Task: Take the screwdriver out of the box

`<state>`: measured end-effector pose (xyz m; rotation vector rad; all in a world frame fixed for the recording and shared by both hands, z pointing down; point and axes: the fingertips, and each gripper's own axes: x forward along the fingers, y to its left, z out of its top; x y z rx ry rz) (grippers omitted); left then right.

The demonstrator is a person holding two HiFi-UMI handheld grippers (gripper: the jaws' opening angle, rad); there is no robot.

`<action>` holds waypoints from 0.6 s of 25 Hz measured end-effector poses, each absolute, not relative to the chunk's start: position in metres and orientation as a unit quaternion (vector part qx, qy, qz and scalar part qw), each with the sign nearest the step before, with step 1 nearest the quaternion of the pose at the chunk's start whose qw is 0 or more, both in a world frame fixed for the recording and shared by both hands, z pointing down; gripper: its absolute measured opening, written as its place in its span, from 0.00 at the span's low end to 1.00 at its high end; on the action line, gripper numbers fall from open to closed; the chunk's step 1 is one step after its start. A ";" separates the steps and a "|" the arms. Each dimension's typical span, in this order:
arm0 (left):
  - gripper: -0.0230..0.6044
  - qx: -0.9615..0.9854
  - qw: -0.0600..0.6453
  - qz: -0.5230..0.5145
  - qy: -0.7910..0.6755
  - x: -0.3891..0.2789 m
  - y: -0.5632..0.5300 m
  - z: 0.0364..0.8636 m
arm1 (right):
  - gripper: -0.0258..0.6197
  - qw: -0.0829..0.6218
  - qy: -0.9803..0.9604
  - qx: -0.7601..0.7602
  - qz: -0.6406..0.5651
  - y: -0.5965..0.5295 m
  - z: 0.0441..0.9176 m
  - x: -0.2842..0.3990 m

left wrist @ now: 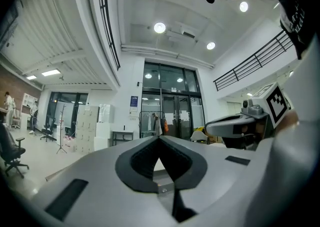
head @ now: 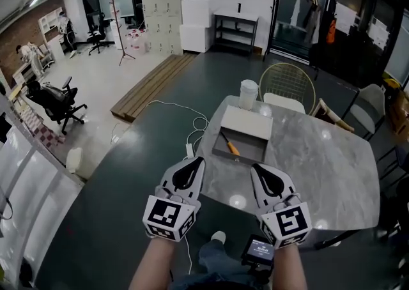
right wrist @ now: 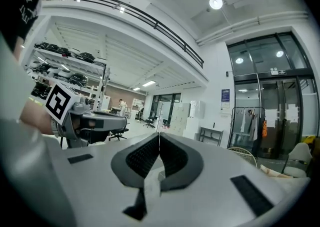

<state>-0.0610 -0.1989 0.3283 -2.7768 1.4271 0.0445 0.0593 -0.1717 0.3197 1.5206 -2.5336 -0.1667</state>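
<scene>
So the screwdriver (head: 229, 144) (orange handle) is lying in the open box (head: 246, 124) on the gray table (head: 319, 167), next to a white cup (head: 248, 94). Left gripper (head: 199, 161) and right gripper (head: 255, 168) both hover at the table's near edge, short of the box, jaws pressed together with nothing in them.

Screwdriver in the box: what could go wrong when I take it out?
1. The left gripper and right gripper are shut; unopened, they would just push the screwdriver.
2. It lies close to a wall of the box, so a jaw may catch there.
3. A pushed box could knock the cup behind it.
</scene>
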 end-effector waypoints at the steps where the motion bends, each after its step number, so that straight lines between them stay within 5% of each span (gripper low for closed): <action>1: 0.06 -0.889 0.009 0.014 0.458 -0.059 -0.211 0.328 | 0.08 0.090 -0.852 0.512 -0.055 -0.184 0.319 0.062; 15: 0.06 -0.883 -0.003 0.001 0.469 -0.038 -0.339 0.336 | 0.08 0.077 -0.852 0.517 -0.020 -0.312 0.328 0.102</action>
